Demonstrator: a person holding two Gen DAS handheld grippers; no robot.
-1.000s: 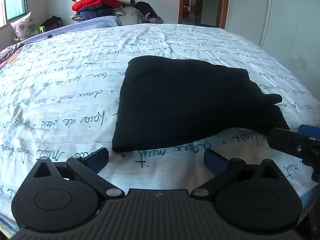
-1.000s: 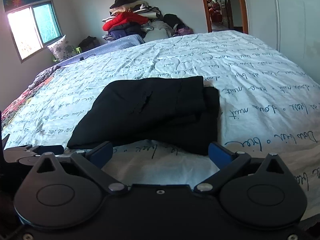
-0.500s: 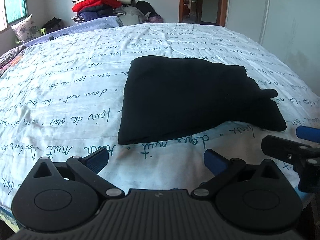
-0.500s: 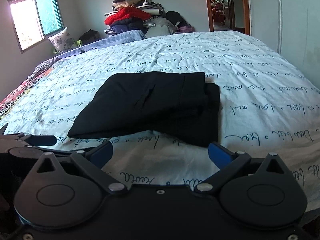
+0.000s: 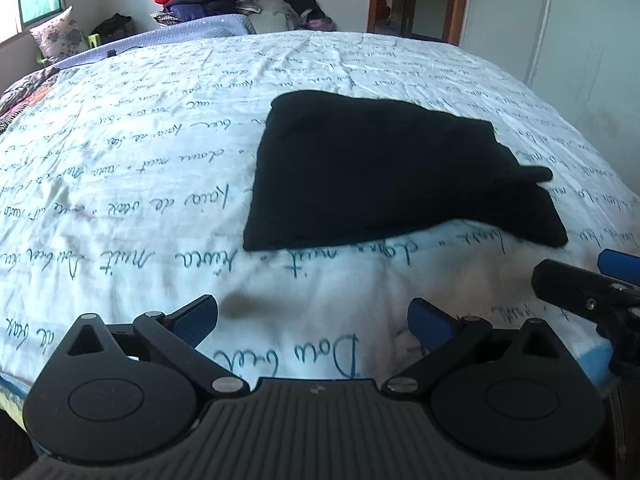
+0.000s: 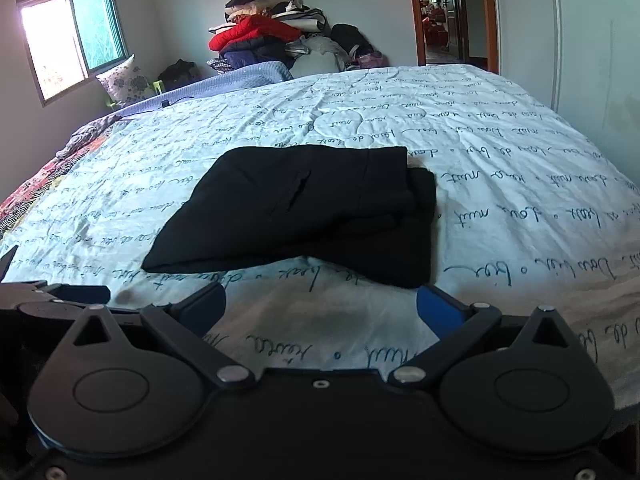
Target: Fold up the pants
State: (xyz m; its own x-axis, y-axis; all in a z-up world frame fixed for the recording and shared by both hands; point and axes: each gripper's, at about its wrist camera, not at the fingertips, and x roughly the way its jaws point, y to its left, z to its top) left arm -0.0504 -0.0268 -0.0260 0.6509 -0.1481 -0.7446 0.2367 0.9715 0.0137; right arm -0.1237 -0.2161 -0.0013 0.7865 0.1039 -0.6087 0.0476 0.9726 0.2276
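Black pants (image 5: 384,172) lie folded in a compact stack on the bed's white quilt with blue script (image 5: 140,168). In the right wrist view the pants (image 6: 304,208) show several layers at their right edge and a pocket slit on top. My left gripper (image 5: 312,320) is open and empty, near the bed's front edge, short of the pants. My right gripper (image 6: 320,306) is open and empty, also short of the pants. The right gripper shows at the right edge of the left wrist view (image 5: 592,292).
A pile of clothes with a red jacket (image 6: 260,36) sits at the far end of the bed. A pillow (image 6: 124,80) lies by the window at the far left. A doorway (image 6: 452,12) is at the back right and a white wall (image 6: 592,40) runs along the right.
Both grippers have drawn back from the pants toward the bed's front edge. The pants lie farther away in both views. Both grippers stay open.
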